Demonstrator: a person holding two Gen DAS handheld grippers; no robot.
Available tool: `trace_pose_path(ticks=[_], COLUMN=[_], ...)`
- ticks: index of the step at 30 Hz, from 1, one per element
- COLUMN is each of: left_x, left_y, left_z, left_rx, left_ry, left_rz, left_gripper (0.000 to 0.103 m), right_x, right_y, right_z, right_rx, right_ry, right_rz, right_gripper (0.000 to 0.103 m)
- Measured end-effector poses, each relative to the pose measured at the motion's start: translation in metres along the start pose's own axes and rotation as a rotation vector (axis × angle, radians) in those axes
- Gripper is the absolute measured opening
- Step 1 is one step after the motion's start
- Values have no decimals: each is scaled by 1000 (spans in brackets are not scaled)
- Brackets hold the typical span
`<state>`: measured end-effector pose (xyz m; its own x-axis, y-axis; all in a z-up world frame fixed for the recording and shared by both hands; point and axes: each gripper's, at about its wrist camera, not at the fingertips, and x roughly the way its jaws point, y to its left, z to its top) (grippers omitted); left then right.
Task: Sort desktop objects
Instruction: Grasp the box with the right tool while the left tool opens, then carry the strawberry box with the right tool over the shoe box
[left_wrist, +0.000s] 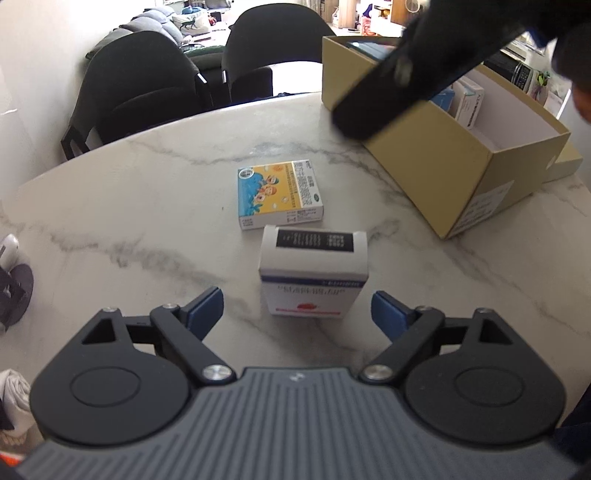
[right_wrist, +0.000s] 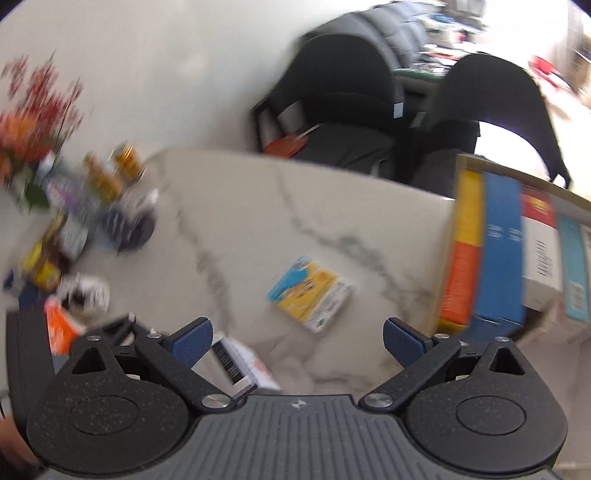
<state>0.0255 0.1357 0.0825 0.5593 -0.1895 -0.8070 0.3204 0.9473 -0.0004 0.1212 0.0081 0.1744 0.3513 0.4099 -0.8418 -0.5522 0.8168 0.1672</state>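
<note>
We count two medicine boxes left on the marble counter (left_wrist: 129, 206): a white box (left_wrist: 313, 273) standing between the left gripper's (left_wrist: 297, 308) wide-apart jaws, untouched, and a yellow-blue box (left_wrist: 280, 195) lying flat just beyond. The right gripper's (right_wrist: 297, 341) jaws stand apart, empty. One cardboard box (left_wrist: 436, 166) holds several packs.

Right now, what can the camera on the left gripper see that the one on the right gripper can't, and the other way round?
Only the left wrist view shows the whole cardboard box from outside and the right gripper's dark body crossing above it. Only the right wrist view shows the blurred clutter of bottles and flowers. Both show the marble table, the cartoon-printed box, the white medicine box, black chairs, and each view's own open, empty gripper: left, right.
</note>
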Motion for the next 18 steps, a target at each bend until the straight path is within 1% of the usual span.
trace_pose_path(ticks=[2, 4, 6, 7, 8, 9, 10, 11, 14, 18], left_x=[-2, -4, -6, -7, -8, -9, -10, -11, -13, -12], left_y=[3, 6, 9, 10, 11, 11, 11, 11, 11, 10], left_z=[-5, -10, -14, -17, -18, -20, -22, -23, -25, -24], left_rx=[-18, -42, -76, -88, -96, -100, -103, -106, -118, -117], left_ry=[8, 14, 21, 24, 26, 27, 29, 30, 32, 34], left_rz=[5, 3, -5, -6, -4, -2, 1, 5, 9, 11], left_gripper=[89, 90, 90, 90, 90, 90, 90, 90, 90, 91], right_x=[13, 25, 40, 49, 57, 62, 66, 69, 68, 59], right_y=[21, 39, 51, 56, 58, 59, 60, 60, 58, 45], right_z=[0, -1, -2, -2, -3, -5, -6, -7, -9, -8], right_rx=[-96, -171, -227, -253, -274, -278, -276, -274, -239, -114], right_ry=[38, 69, 106, 126, 150, 164, 176, 187, 189, 175], right_rz=[15, 36, 30, 20, 13, 10, 9, 7, -3, 14], right_gripper=[91, 87, 81, 68, 48, 38, 34, 29, 28, 28])
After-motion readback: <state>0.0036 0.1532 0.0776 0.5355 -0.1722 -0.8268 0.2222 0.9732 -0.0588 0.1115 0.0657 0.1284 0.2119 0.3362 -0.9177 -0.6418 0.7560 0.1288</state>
